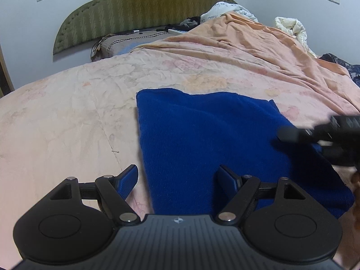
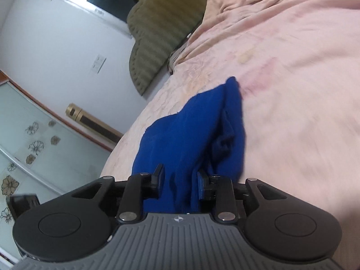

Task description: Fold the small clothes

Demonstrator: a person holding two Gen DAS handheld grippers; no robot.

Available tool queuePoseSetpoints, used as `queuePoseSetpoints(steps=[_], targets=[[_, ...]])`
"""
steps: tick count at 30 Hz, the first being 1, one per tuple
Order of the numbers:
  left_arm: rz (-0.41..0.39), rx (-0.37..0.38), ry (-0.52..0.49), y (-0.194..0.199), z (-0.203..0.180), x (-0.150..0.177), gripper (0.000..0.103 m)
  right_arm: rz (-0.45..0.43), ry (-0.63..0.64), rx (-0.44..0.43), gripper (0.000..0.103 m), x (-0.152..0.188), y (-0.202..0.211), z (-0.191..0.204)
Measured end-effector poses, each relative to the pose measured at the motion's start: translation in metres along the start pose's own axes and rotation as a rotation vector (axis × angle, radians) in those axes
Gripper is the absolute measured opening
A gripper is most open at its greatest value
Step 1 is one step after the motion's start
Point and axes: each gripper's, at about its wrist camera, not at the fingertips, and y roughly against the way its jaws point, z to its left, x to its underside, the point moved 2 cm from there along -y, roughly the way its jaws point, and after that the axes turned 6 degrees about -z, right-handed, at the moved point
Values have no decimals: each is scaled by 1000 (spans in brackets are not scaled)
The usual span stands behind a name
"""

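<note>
A blue knitted garment (image 1: 202, 135) lies folded in a rough rectangle on the pink bed cover (image 1: 67, 123). My left gripper (image 1: 178, 167) is open at its near left corner, with one finger over the bare cover and the other over the cloth. My right gripper (image 1: 299, 141) comes in blurred at the garment's right edge. In the right wrist view the blue garment (image 2: 198, 121) bunches into a ridge and runs between the parted fingers of the right gripper (image 2: 180, 171). The pads do not visibly pinch it.
A green padded headboard (image 1: 139, 6) stands at the far end. An orange sheet (image 1: 247, 45) and a bunched white duvet (image 1: 292, 27) are heaped at the back right. A glass wardrobe door (image 2: 22, 146) and a gold standing unit (image 2: 94, 121) are beside the bed.
</note>
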Motion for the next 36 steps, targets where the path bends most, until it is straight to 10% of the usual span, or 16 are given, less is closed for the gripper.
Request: queuePoseSetpoints(steps=[8,10,19,24,30,36], targets=[[-15,-11,-15,-4,-2,2,78,51,-103,-50,31,-38,-46,-25],[-17,-6,-7,-5,0,1,78,52,-69,-32,12,-42,-52,-25],[-16,-4,-5,-7,2,0,78,12,146,55,11,-50,-52,-4],[-8,4,-12,-8,2,4,78,88,108,46,41,-61,-69,-10],[-7,7,-12,-10,3,5,80,108,58,11,43,-82,-105,-17],[-35,4,8,-11,4,-3,80,72,172,65,9,-85,-117,-2]])
